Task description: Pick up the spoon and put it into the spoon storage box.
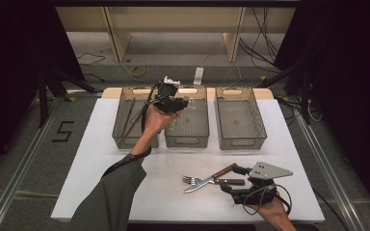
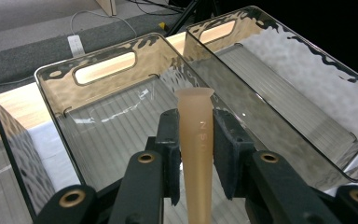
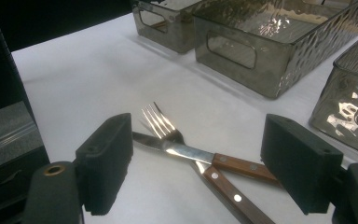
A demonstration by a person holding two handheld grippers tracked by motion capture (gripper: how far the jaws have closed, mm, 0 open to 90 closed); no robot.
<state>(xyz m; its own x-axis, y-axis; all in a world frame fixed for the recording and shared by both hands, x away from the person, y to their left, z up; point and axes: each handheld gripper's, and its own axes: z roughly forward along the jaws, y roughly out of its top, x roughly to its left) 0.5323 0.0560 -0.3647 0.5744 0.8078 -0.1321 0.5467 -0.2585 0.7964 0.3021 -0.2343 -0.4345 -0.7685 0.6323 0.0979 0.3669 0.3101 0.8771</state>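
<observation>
I hold the left gripper clamped on a tan handle over the middle bin for sorting, while the right gripper stands wide over the crossed fork and knife, ready to pick 1.

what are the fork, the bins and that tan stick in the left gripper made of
Fork: polished metal head with bright glints; brown, likely wooden handle with pale rivets.
Bins: smoky see-through plastic, by the look of it, with rippled glossy walls and ribbed floors.
Tan stick: matte, smooth, faintly translucent, so probably plastic, with raised lettering. The left gripper clamps it.
</observation>
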